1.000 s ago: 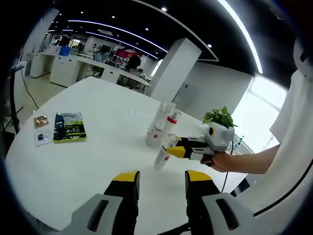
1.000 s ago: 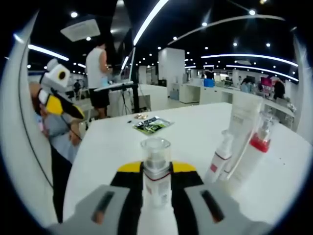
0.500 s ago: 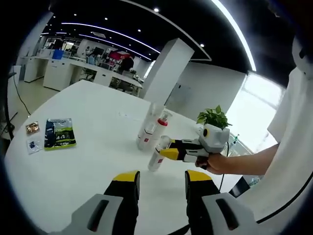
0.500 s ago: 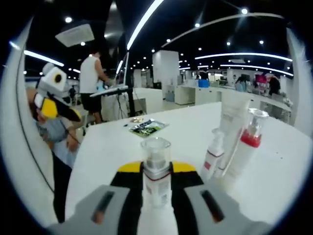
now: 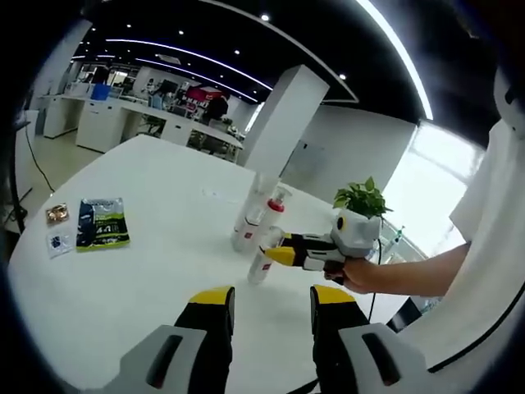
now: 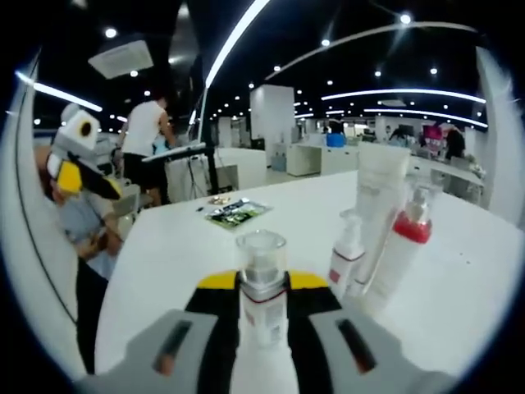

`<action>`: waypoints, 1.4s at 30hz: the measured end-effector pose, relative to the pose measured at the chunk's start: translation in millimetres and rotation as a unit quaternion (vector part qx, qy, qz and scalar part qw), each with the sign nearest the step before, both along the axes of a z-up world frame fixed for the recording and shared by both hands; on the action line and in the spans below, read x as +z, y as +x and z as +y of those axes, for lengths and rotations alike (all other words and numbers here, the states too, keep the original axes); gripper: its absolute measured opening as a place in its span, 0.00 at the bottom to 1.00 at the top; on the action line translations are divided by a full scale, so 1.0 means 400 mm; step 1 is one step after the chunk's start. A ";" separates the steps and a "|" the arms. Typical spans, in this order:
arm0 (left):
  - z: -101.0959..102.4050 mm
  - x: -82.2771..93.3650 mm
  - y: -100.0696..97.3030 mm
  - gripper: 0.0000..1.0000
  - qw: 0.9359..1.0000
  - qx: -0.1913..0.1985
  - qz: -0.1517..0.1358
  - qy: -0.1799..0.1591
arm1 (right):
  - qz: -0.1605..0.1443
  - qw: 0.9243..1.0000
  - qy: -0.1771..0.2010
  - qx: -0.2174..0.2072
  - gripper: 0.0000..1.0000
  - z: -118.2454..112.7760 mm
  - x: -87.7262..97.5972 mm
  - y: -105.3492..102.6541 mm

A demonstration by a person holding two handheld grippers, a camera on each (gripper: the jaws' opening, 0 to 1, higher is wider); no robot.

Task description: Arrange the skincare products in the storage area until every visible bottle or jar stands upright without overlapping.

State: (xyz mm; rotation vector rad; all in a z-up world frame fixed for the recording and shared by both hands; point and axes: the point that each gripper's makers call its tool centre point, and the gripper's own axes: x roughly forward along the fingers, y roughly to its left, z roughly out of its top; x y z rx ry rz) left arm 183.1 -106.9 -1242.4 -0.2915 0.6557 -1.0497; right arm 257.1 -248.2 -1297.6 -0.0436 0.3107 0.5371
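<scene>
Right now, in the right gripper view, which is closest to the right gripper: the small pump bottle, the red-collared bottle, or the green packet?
1. Small pump bottle, just right of the right gripper.
2. Red-collared bottle, slightly farther right; nearly tied.
3. Green packet, far back on the table.

Nothing here can be read. The dark green packet (image 5: pixel 102 222) lying at the left of the desk (image 5: pixel 164 271) carries pale print in the left gripper view, but it is too small and blurred to make out. The white tube (image 6: pixel 379 197) at the right of the right gripper view has faint grey lines of lettering down its front, none of them legible. The small white bottle (image 6: pixel 347 256) beside it wears a red band with no words I can pick out, and the bottle (image 6: pixel 262 304) at bottom centre likewise.
</scene>
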 end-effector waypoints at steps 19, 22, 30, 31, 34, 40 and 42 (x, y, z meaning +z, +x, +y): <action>-0.035 0.001 0.022 0.38 1.000 -0.015 -0.005 0.000 | -0.026 0.999 0.007 -0.038 0.19 -0.077 -0.026 0.030; -0.035 0.002 0.026 0.38 1.000 -0.016 -0.005 0.000 | -0.028 0.999 0.010 -0.044 0.19 -0.079 -0.023 0.032; -0.040 0.001 0.020 0.38 1.000 -0.025 -0.007 -0.001 | -0.026 0.999 0.005 -0.047 0.20 -0.076 -0.023 0.037; -0.034 0.002 0.021 0.38 1.000 -0.023 -0.008 -0.002 | -0.021 0.999 0.001 -0.042 0.21 -0.072 -0.026 0.038; -0.023 0.005 0.029 0.38 1.000 -0.016 -0.009 -0.003 | -0.011 0.999 -0.003 -0.041 0.25 -0.068 -0.038 0.040; -0.012 0.008 0.029 0.38 1.000 -0.010 -0.011 -0.007 | 0.002 0.999 -0.002 -0.038 0.29 -0.056 -0.049 0.039; -0.007 0.009 0.027 0.38 1.000 -0.010 -0.010 -0.008 | 0.008 0.999 -0.004 -0.037 0.29 -0.054 -0.057 0.040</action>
